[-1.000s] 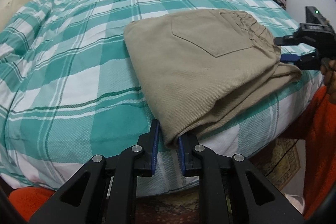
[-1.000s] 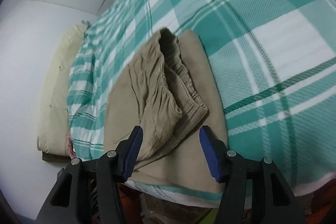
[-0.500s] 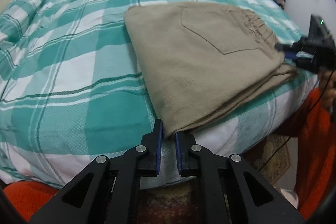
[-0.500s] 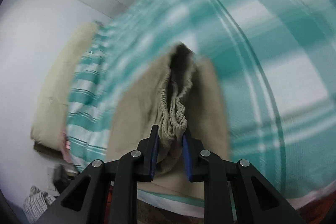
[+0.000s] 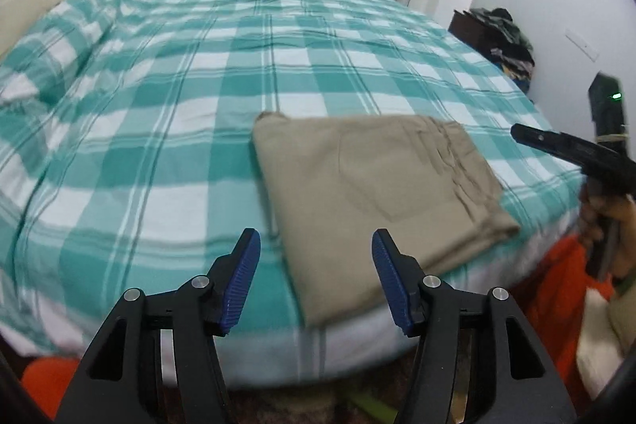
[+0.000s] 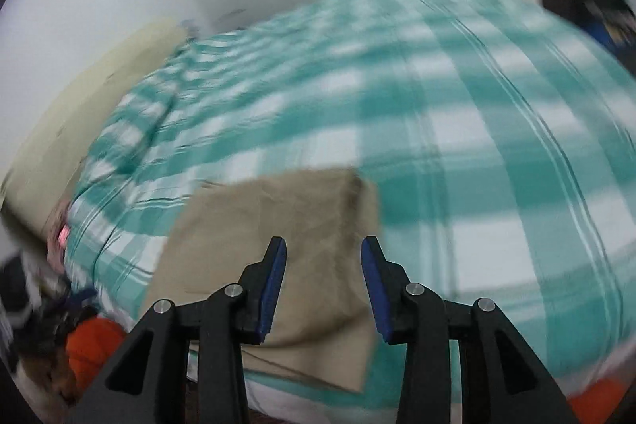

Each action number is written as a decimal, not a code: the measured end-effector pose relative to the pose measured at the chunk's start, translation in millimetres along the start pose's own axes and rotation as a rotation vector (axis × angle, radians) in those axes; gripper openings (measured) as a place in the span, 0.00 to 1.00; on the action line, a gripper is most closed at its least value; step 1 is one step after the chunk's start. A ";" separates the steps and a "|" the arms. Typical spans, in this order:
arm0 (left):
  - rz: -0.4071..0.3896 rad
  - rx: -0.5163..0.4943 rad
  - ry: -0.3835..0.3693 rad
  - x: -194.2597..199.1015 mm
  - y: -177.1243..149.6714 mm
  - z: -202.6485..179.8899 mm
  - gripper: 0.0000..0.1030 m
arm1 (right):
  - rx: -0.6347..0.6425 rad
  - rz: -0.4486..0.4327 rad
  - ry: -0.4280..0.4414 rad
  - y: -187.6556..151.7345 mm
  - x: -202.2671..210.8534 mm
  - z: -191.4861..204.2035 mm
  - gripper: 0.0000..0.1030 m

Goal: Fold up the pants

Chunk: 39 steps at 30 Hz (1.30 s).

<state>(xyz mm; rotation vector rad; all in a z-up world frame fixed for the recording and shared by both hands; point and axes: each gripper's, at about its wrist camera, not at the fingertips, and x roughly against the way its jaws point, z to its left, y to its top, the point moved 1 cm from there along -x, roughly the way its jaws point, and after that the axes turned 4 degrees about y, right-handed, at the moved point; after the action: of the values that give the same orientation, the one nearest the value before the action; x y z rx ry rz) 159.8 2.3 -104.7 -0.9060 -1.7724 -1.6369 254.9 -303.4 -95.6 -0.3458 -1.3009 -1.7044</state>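
We see the pants (image 5: 373,193), khaki and folded into a compact rectangle, lying flat on the teal-and-white checked bedspread (image 5: 159,130) near the bed's closest edge. In the left wrist view, our left gripper (image 5: 316,277) has its blue-padded fingers (image 5: 242,277) spread wide apart with nothing between them; the pants sit just beyond the tips, from about twelve to two o'clock, their near corner reaching down between the fingers without touching either pad. At three o'clock in that view our right gripper (image 5: 572,153) shows from the side, clear of the pants' elasticated waistband edge.

The right wrist view is blurred, but our right gripper (image 6: 324,281) has its fingers apart and empty, with the pants (image 6: 258,249) lying beneath and beyond them, spreading from twelve round to nine o'clock. A cream headboard (image 6: 79,114) stands at ten o'clock.
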 end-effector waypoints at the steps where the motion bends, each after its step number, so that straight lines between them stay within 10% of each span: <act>1: 0.017 -0.008 -0.005 -11.8 0.2 -3.6 0.57 | 0.036 -0.003 0.022 2.3 -4.2 11.7 0.39; 7: 0.154 -0.201 0.059 -63.1 -38.3 -33.3 0.44 | 0.133 0.248 -0.025 -48.7 -83.0 14.9 0.38; 12: 0.059 -0.042 0.013 -26.6 14.3 2.1 0.67 | 0.141 0.230 -0.011 -20.0 -62.0 28.1 0.36; 18: 0.083 0.050 0.036 -55.5 32.3 21.7 0.68 | 0.190 0.084 -0.030 34.4 -62.2 37.8 0.40; 23: 0.227 -0.005 0.081 -108.1 -4.2 9.8 0.68 | 0.094 0.273 -0.082 4.7 -128.7 1.7 0.41; 28: 0.215 0.101 0.028 -79.8 -4.9 29.8 0.69 | 0.063 0.201 -0.028 -3.2 -88.0 2.6 0.43; 39: 0.180 -0.030 0.237 -62.9 -23.4 13.0 0.74 | 0.125 0.187 0.002 -78.9 -46.5 8.3 0.49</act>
<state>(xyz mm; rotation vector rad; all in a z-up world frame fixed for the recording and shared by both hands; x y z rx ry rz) 180.8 7.9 -169.6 -0.8220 -1.4673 -1.5860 214.1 -272.8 -172.1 -0.3797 -1.3241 -1.4598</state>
